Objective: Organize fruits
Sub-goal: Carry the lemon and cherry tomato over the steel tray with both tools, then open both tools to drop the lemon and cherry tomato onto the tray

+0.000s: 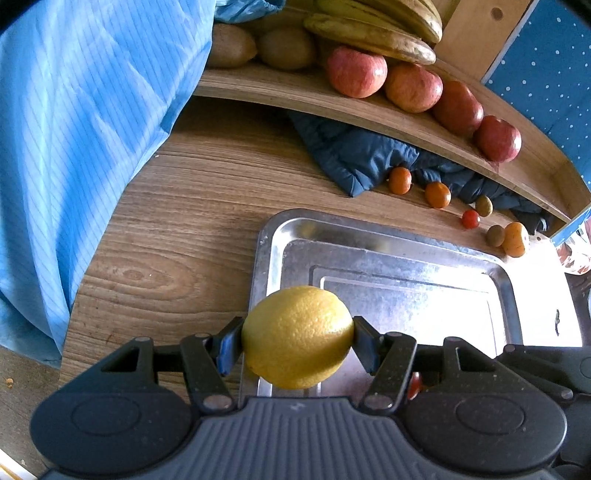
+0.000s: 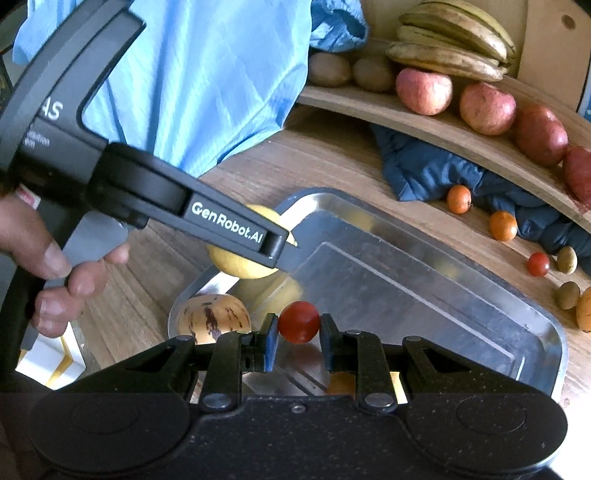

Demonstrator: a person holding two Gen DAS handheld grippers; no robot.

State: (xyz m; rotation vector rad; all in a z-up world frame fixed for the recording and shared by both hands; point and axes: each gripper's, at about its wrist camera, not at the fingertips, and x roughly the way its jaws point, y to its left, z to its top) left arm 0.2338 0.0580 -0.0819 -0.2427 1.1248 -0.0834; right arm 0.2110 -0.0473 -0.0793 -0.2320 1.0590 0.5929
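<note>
My left gripper [image 1: 297, 338] is shut on a yellow lemon [image 1: 297, 338] and holds it over the near left edge of a steel tray [image 1: 406, 258]. In the right wrist view the left gripper [image 2: 284, 243] shows from the side with the lemon [image 2: 236, 264] between its fingers. My right gripper [image 2: 298, 325] is shut on a small red tomato [image 2: 298, 322] above the tray's [image 2: 443, 288] near end. A striped yellow melon-like fruit [image 2: 212, 317] lies in the tray's near left corner.
A wooden shelf [image 1: 369, 107] holds red apples [image 1: 356, 72], kiwis [image 1: 286, 48] and bananas [image 1: 373, 26]. Small orange fruits [image 1: 400, 180], a cherry tomato [image 1: 470, 218] and small brown fruits [image 1: 484, 205] lie on the table beyond the tray. A dark blue cloth [image 1: 369, 155] lies under the shelf; light blue fabric [image 1: 74, 147] hangs left.
</note>
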